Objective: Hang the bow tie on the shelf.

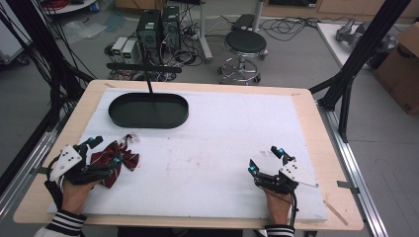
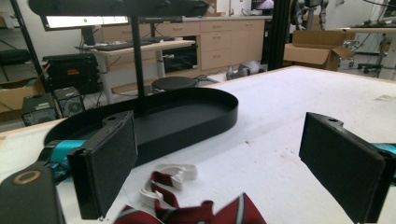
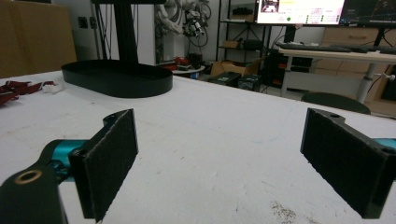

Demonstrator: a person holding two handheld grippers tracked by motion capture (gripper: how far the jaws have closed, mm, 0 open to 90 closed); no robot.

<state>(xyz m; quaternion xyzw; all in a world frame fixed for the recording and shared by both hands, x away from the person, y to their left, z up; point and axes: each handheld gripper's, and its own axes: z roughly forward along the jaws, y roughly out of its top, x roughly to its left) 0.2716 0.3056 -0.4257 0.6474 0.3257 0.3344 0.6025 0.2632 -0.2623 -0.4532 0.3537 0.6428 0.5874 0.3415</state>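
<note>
Left gripper view's bottom edge crops the red cloth [image 2: 187, 212].

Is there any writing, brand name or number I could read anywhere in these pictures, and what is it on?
None can be read.
Monitor behind the table: screen lit with coloured blocks, text too small and blurred.
Monitor in the left gripper view: bright strip with a green dot, no legible words.
Cardboard box on the floor: a dark printed mark, too small to read.
Computer towers: no legible label.

Black-and-white striped sleeve cuffs [image 1: 65, 222]
</note>
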